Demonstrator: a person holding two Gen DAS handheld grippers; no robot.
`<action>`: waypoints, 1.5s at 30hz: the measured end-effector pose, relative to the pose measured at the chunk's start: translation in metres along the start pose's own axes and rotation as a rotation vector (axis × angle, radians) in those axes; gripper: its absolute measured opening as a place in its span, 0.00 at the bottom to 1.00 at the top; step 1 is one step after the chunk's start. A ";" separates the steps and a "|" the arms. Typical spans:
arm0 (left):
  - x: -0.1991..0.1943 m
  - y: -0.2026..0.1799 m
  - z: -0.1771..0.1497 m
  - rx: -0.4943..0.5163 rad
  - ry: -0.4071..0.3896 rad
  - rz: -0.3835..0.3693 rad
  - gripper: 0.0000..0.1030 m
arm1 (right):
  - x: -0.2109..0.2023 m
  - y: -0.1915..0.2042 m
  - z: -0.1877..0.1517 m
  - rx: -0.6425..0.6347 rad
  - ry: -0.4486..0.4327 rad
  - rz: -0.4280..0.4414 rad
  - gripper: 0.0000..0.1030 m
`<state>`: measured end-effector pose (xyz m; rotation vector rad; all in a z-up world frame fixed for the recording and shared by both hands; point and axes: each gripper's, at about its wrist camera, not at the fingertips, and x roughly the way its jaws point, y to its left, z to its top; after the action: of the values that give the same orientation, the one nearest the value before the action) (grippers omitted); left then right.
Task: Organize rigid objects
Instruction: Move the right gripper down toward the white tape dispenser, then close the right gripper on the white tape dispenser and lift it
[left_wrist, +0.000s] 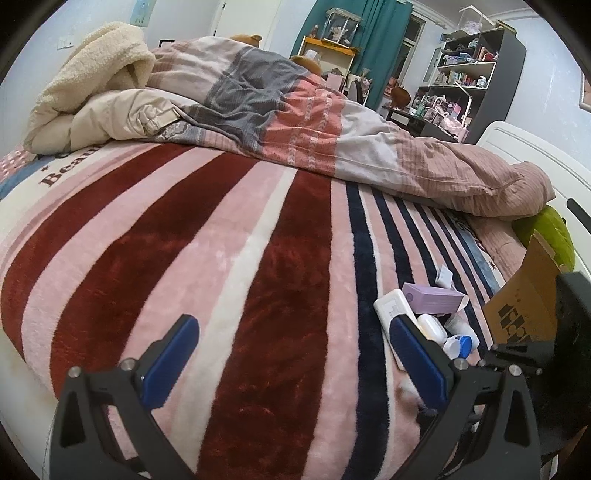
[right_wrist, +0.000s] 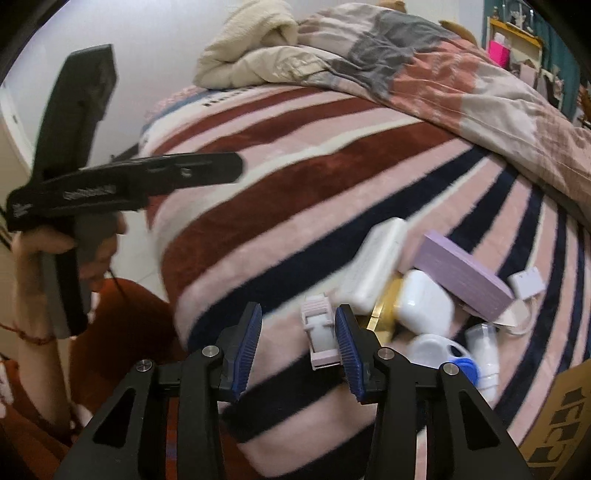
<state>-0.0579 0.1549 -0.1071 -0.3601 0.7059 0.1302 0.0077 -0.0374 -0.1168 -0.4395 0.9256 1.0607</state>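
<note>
A pile of small items lies on the striped blanket: a white flat box, a purple box, a white bottle, a pink strap-like piece, a blue-capped item and a small white adapter. The pile also shows in the left wrist view, with the purple box and white box. My right gripper is open just left of the pile, the pink piece by its right finger. My left gripper is open and empty over the blanket.
A cardboard box stands at the right of the pile, also in the right wrist view. A rumpled quilt and cream blanket cover the far bed. Shelves stand beyond. The left gripper's handle is held at the left.
</note>
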 end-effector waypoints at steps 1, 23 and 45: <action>-0.001 0.000 0.000 0.001 0.000 0.003 0.99 | 0.004 0.003 -0.001 -0.013 0.016 -0.008 0.36; -0.003 -0.025 0.006 0.105 0.152 -0.176 0.99 | 0.010 0.005 -0.015 -0.024 0.014 -0.031 0.21; -0.019 -0.040 -0.001 0.154 0.218 -0.103 0.99 | 0.034 -0.006 -0.014 0.005 -0.033 -0.001 0.38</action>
<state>-0.0631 0.1171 -0.0839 -0.2646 0.9047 -0.0626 0.0129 -0.0318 -0.1533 -0.4169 0.8989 1.0614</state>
